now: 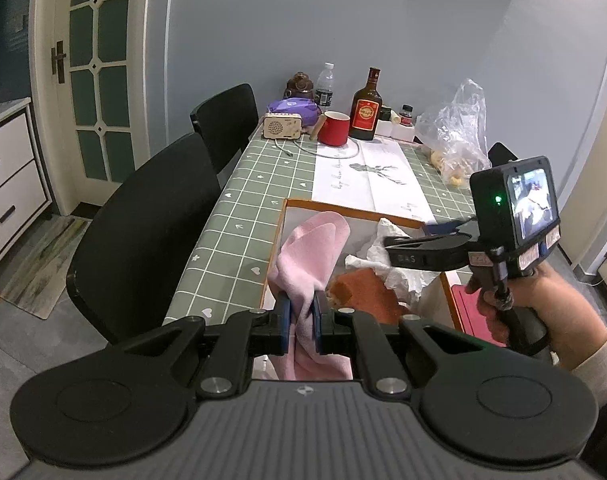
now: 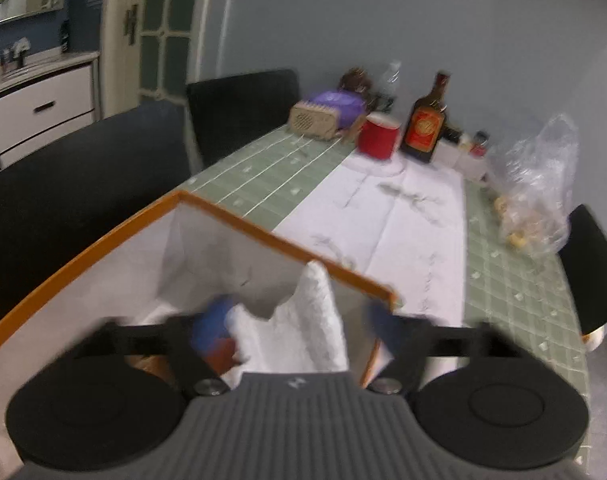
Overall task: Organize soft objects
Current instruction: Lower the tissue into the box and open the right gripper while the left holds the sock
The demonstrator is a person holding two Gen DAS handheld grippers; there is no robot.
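My left gripper point(image 1: 302, 320) is shut on a pink cloth point(image 1: 315, 248) and holds it over the near left corner of a white box with an orange rim point(image 1: 355, 211). In the box lie an orange sponge point(image 1: 367, 292) and crumpled white paper point(image 1: 391, 256). My right gripper point(image 1: 387, 240) reaches over the box from the right. In the right wrist view, which is blurred, my right gripper point(image 2: 299, 326) is open, with a white towel point(image 2: 303, 328) lying between its blue fingers above the box point(image 2: 263, 228).
Two black chairs point(image 1: 151, 236) stand along the left of the green checked table point(image 1: 239, 216). At the far end are a red mug point(image 1: 334, 128), a brown bottle point(image 1: 367, 108), a small radio point(image 1: 282, 126), a water bottle point(image 1: 325, 84) and a clear plastic bag point(image 1: 455, 136).
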